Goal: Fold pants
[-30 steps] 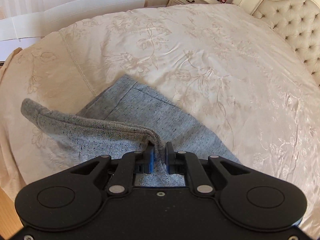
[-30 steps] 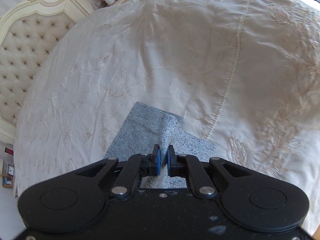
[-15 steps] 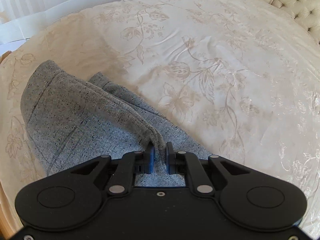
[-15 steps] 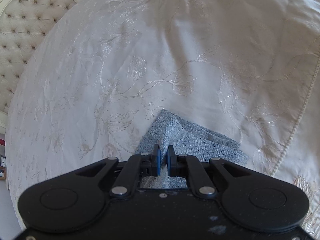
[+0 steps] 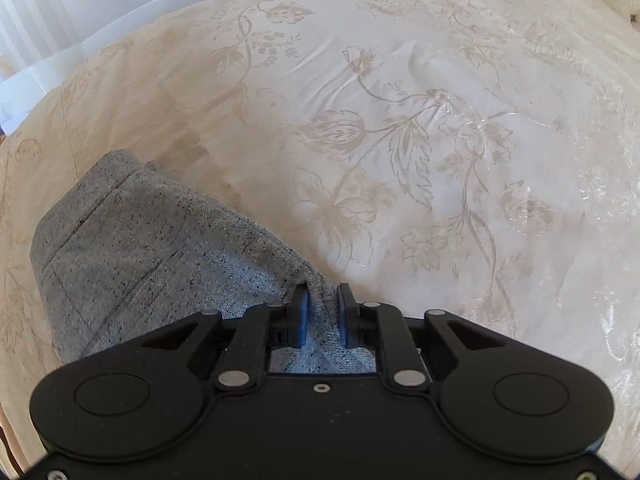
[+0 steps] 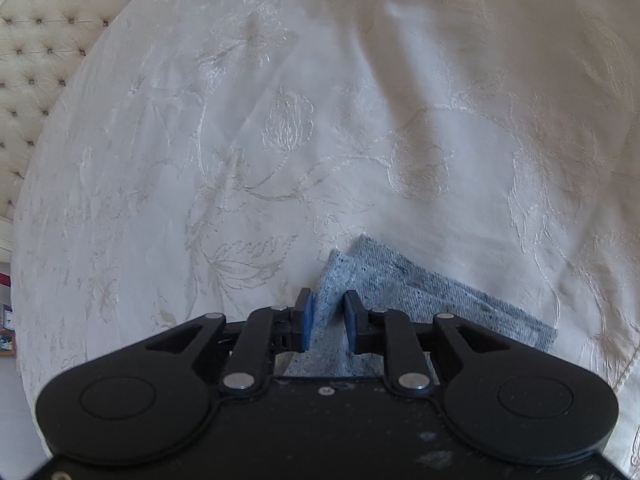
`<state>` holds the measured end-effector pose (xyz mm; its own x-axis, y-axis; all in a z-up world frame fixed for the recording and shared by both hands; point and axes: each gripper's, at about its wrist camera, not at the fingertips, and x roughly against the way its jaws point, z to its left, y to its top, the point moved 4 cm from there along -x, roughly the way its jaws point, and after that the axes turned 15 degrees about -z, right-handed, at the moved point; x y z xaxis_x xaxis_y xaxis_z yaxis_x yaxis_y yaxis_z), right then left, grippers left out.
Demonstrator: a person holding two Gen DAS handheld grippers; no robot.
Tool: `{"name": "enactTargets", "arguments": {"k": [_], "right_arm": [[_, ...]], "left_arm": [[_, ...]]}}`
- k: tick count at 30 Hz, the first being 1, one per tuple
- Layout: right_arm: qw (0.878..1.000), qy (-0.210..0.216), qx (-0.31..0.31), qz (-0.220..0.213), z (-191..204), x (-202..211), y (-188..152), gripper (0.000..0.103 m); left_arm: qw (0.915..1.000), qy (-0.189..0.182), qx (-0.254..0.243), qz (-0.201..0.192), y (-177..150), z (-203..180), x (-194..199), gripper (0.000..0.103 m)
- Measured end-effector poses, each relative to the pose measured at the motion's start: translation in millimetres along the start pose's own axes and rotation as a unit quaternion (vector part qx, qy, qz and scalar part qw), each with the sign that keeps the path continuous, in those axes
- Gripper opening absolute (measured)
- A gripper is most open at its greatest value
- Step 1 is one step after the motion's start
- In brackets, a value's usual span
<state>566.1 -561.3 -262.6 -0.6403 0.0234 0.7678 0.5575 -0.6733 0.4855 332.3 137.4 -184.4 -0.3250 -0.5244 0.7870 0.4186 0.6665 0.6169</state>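
The grey speckled pants (image 5: 152, 256) lie folded on the cream bedspread (image 5: 400, 128), filling the lower left of the left wrist view. My left gripper (image 5: 322, 312) is low over the bed and shut on a thick folded edge of the pants. In the right wrist view a narrow folded corner of the pants (image 6: 420, 292) rests on the bedspread (image 6: 280, 140). My right gripper (image 6: 328, 320) stands with its jaws parted, and a peak of grey cloth sits loosely between the blue pads (image 6: 306, 320). The rest of the pants is hidden under both gripper bodies.
A tufted cream headboard (image 6: 36, 40) rises at the upper left of the right wrist view. White wall or curtain panels (image 5: 80, 12) stand beyond the bed's far edge in the left wrist view. Embroidered bedspread stretches ahead of both grippers.
Both grippers have come down and forward onto the bed, carrying the pants' edge over into a fold. The right gripper's jaws have spread apart; the left still pinches the cloth.
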Motion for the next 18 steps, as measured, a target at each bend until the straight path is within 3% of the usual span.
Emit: {"name": "enactTargets", "arguments": {"k": [6,9,13,16,18], "right_arm": [[0.997,0.039,0.048,-0.05,-15.3,32.6,28.6,0.021],[0.995,0.038,0.071,-0.05,-34.8,48.9,31.5,0.021],[0.991,0.033,0.123,-0.037,-57.0,65.4,17.6,0.021],[0.987,0.026,0.158,-0.029,-71.5,71.6,-1.4,0.021],[0.986,0.024,0.165,-0.024,-79.4,76.2,-11.5,0.021]], "left_arm": [[0.9997,0.002,-0.012,-0.02,5.9,-4.6,-2.6,0.029],[0.9977,-0.004,-0.024,-0.063,17.2,-5.9,3.1,0.028],[0.9947,0.021,-0.064,-0.077,35.8,-13.4,9.1,0.028],[0.9894,-0.005,-0.112,-0.093,33.7,-29.3,34.7,0.028],[0.9808,-0.048,-0.161,-0.099,18.7,-50.6,60.0,0.028]]}}
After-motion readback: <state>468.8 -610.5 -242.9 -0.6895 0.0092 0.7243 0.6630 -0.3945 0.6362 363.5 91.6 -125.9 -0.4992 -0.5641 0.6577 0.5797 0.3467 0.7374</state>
